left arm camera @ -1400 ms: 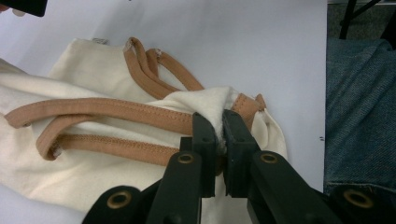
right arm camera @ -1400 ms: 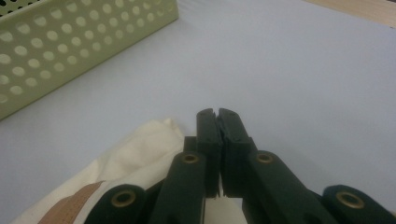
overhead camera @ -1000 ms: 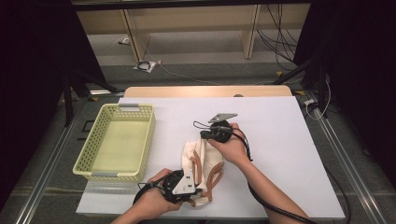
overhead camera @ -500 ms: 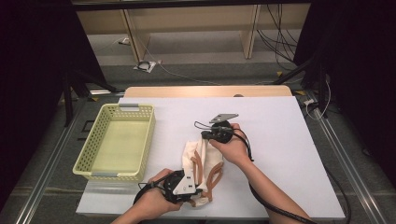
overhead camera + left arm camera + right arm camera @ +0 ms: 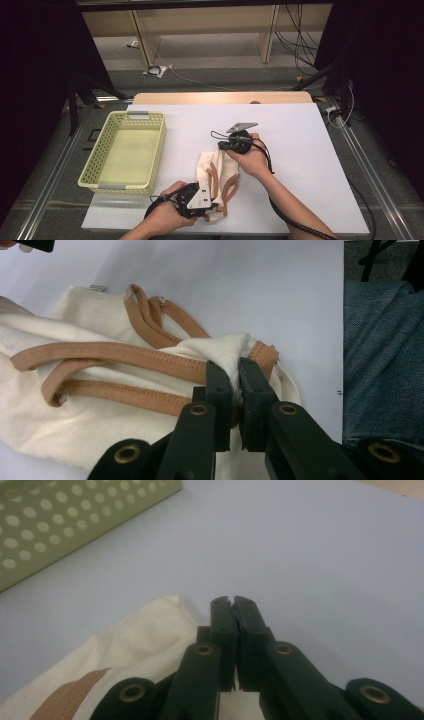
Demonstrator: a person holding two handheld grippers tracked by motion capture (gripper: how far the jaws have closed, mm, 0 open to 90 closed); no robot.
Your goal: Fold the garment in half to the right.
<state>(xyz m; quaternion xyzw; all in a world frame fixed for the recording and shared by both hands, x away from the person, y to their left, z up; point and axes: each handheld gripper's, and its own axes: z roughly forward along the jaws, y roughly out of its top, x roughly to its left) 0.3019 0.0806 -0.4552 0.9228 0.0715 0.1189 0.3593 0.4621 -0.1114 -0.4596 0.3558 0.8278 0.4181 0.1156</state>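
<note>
Handling as a soft, light, floppy thing: cream cloth tote bag (image 5: 216, 176) with tan straps (image 5: 115, 360), lying crumpled and partly folded near the front edge of the counter (image 5: 300, 150), toward the middle, well apart from the pale green perforated basket (image 5: 95, 172) sitting by the left edge. Likely sagging and bunching wherever lifted, not slippery, not fragile, so calling for a pinch on a hem or a stitched strap end rather than on loose cloth. Looking at the weave: plain off-white canvas, straps edged with visible stitching and looping over one another across the top, a small label at one corner. Left gripper (image 5: 235, 382) pinching a fold of the bag's cloth right beside a strap end, fingers (image 5: 218, 385) closed on it. Right gripper (image 5: 232, 610) resting at the bag's far edge, fingers (image 5: 222, 617) pressed together with nothing visible between them, bare counter ahead.
</note>
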